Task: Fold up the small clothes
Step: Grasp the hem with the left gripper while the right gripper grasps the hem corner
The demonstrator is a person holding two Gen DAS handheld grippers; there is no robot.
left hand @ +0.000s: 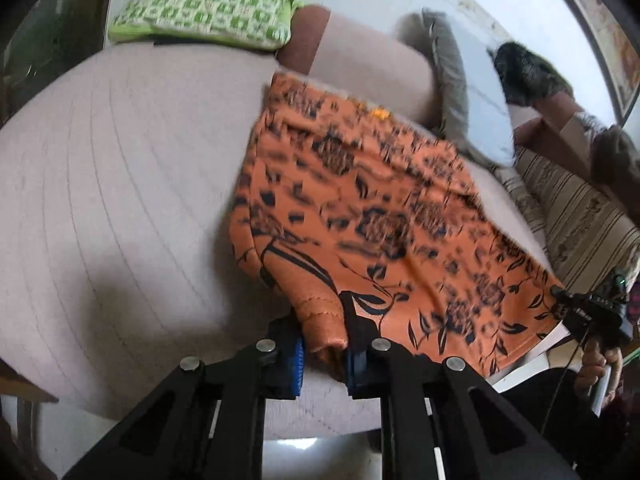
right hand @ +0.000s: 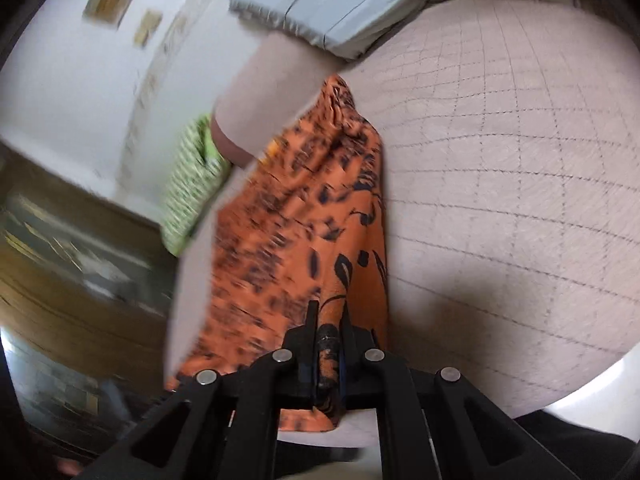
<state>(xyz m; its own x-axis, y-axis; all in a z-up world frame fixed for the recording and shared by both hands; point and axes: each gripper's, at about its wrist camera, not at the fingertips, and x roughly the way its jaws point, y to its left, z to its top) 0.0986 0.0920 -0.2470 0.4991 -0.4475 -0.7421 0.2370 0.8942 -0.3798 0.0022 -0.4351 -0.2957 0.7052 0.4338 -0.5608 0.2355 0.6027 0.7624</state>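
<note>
Slippage is the main risk: the left gripper (left hand: 325,350) and right gripper (right hand: 327,354) each pinch only 1 hem corner of the orange garment (left hand: 360,208), spread centre-frame over the quilted cushion (left hand: 120,184); uneven lifting could skew the fold.

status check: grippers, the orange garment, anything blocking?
Left gripper shut on orange garment hem. Right gripper shut on its other near corner. Garment spread on pink quilted surface. Grey cushion beside far edge, not on it.
</note>
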